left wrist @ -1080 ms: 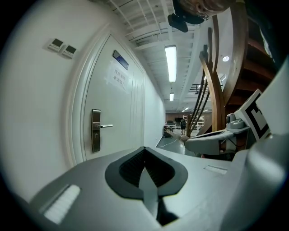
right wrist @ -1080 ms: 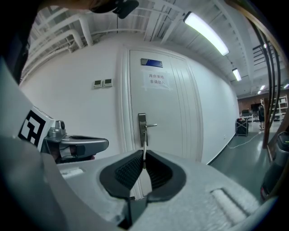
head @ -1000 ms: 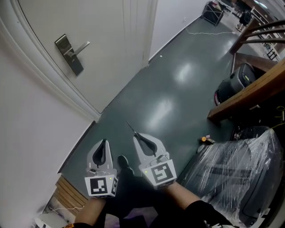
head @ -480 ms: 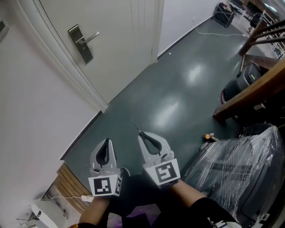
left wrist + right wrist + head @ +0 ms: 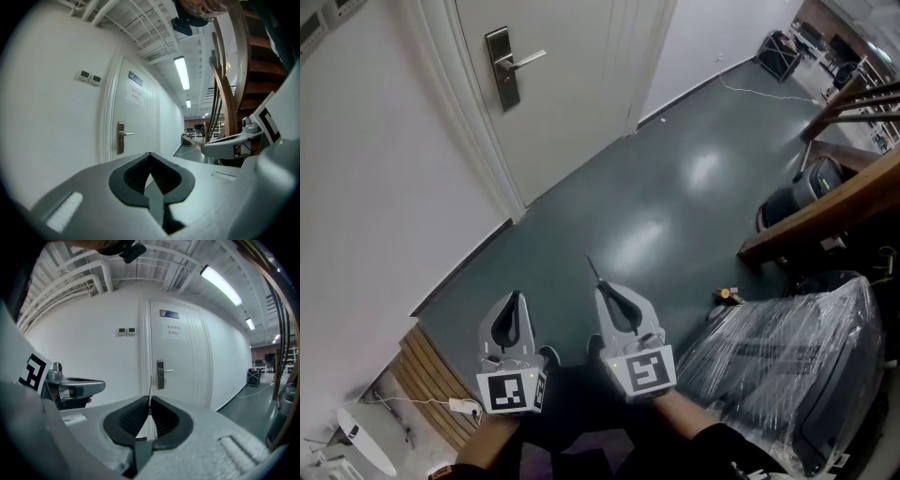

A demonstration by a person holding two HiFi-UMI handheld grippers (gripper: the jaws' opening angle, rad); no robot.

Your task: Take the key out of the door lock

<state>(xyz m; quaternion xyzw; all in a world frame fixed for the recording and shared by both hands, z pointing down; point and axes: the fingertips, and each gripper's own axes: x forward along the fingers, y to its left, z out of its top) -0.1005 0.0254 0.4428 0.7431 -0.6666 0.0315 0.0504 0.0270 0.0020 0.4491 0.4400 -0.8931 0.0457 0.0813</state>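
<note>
Firmly, right tongs [image 5: 603, 287] pinch the thin key [image 5: 592, 268].

Left hand-held gripper [image 5: 516, 296], right [image 5: 602, 287]: closed.

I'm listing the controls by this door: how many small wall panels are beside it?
2, side by side on the wall left of the door, higher than its handle: the left panel and the right panel, nearer the frame. None looks hidden.
</note>
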